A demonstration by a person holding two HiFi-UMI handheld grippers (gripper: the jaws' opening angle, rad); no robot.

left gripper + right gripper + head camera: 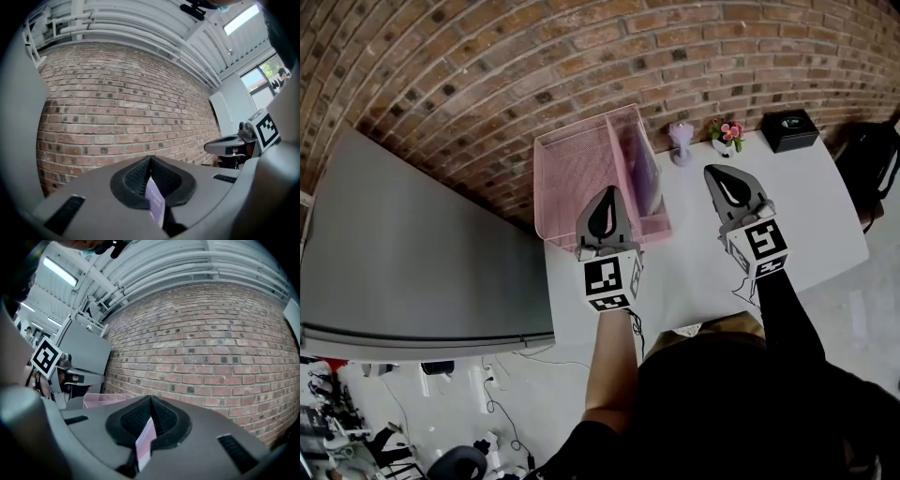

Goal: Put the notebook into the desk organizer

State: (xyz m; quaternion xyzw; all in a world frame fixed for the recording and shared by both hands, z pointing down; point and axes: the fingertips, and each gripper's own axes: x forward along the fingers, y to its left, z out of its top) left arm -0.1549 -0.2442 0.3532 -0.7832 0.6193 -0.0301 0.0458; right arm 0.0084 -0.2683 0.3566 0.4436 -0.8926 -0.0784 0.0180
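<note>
Notebook (647, 173): lavender panel standing on edge in the right slot of the pink mesh organizer (572, 155), long axis running away from the person toward the brick wall (487, 75). Judged already in, so the task looks done or all but done.

From the left gripper (608, 195) the notebook is just ahead and a little right of the tips, with the organizer's front edge under that gripper. The head view can't settle touching or apart. It looks apart, with the gripper higher. From the right gripper (715, 174) the notebook is well off to its left, across bare white table (806, 206). The left is clearly the nearer hand and the notebook sits between the two.

Left gripper view: jaws (150, 161) closed tip to tip and pointing level at the wall, nothing ahead of the tips. A thin lavender strip (155, 204) with faint print shows low in the slot behind them. It matches the notebook's colour, but I can't tell whether it's pinched there or seen through the gap.

Right gripper view: jaws (150, 400) also closed tip to tip and level. A pale pink-white strip (144, 441) sits low in the slot, again unclear what it is. The organizer rim (101, 399) is at that gripper's left.

Any coming move is probably the left hand drawing back clear of the mesh. The risk is snagging the rim or tipping the upright notebook.
</note>
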